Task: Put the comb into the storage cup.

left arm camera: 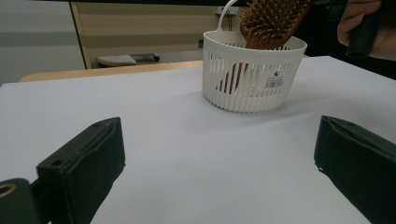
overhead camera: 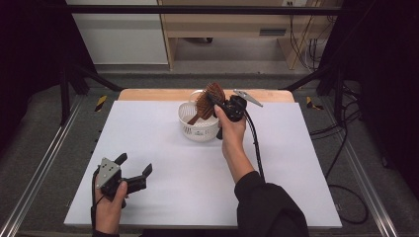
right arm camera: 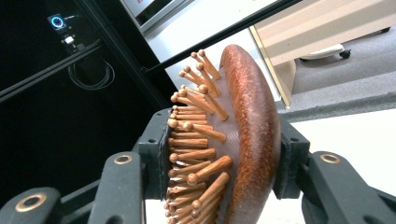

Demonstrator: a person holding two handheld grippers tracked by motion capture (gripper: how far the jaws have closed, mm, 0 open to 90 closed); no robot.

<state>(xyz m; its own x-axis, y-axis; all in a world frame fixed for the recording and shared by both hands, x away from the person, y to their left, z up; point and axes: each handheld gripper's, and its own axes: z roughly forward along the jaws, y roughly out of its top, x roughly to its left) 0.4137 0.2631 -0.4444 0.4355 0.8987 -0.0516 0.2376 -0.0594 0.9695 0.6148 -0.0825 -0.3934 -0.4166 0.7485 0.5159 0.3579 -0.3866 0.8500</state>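
- The right gripper clamps the head of a wooden hairbrush, its handle dipping into the white slatted basket at the table's twelve o'clock.
- At seven o'clock, the left gripper rests with jaws spread wide, holding nothing.

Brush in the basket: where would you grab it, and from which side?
Probably by its wide head, coming from above. The brush stands tilted with its handle down inside the basket, so only the head sticks out. The right gripper already pinches it there, one jaw on the pins, one on the smooth back.
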